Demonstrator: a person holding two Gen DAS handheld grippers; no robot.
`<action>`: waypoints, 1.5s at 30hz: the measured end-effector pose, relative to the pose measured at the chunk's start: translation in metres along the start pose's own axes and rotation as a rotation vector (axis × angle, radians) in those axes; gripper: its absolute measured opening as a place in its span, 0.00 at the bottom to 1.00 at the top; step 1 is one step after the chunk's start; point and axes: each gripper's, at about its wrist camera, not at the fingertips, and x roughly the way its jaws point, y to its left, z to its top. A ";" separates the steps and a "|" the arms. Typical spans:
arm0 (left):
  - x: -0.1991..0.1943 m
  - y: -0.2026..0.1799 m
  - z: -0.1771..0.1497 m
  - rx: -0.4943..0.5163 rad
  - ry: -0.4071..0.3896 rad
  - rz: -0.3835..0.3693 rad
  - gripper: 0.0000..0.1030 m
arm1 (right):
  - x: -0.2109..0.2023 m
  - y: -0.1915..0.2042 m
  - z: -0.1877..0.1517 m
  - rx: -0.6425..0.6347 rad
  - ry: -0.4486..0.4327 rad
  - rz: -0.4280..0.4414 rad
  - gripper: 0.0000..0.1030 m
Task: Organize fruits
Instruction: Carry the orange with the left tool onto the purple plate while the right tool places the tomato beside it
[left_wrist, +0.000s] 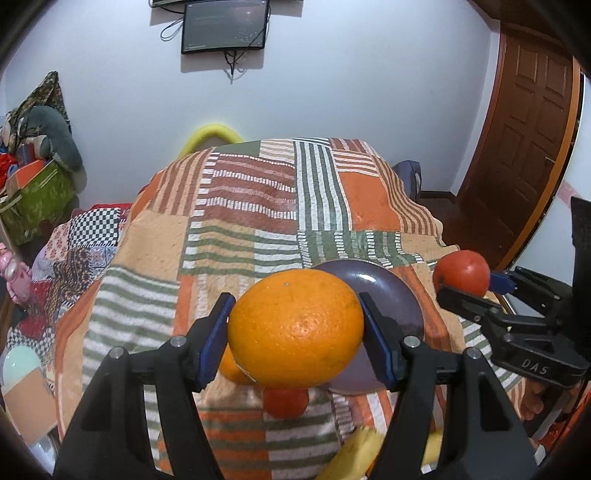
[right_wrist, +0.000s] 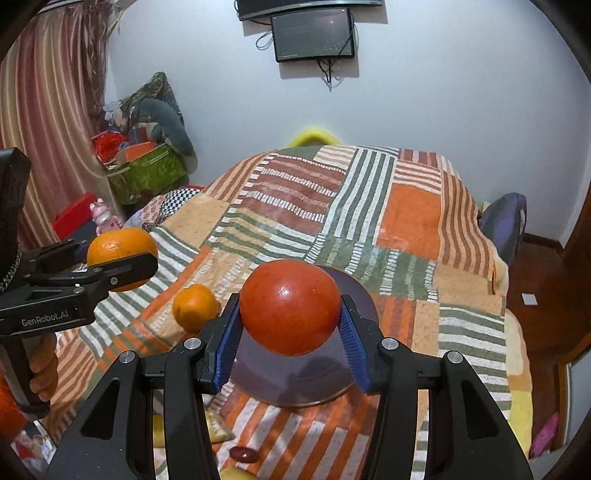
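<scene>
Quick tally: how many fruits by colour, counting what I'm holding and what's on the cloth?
Orange: 2, large orange in left gripper, small orange on cloth
Red: 2, large red fruit in right gripper, small red fruit on cloth
Yellow: 1, banana, partly hidden
Total: 5, plus 1 unidentified dark red oval

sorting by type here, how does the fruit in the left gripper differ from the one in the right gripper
The orange in the left gripper is orange with dimpled skin; the tomato in the right gripper is red, smooth and glossy. The orange looks slightly oblong, the tomato rounder. Both are clamped between blue pads above the purple plate.
</scene>
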 end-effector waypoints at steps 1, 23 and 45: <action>0.006 -0.001 0.003 0.001 0.005 -0.003 0.64 | 0.004 -0.003 0.000 0.006 0.004 0.000 0.46; 0.139 -0.007 0.010 0.045 0.230 -0.003 0.64 | 0.094 -0.046 -0.003 0.010 0.145 -0.028 0.46; 0.173 -0.012 0.007 0.053 0.295 -0.005 0.76 | 0.118 -0.044 -0.014 -0.022 0.223 -0.014 0.53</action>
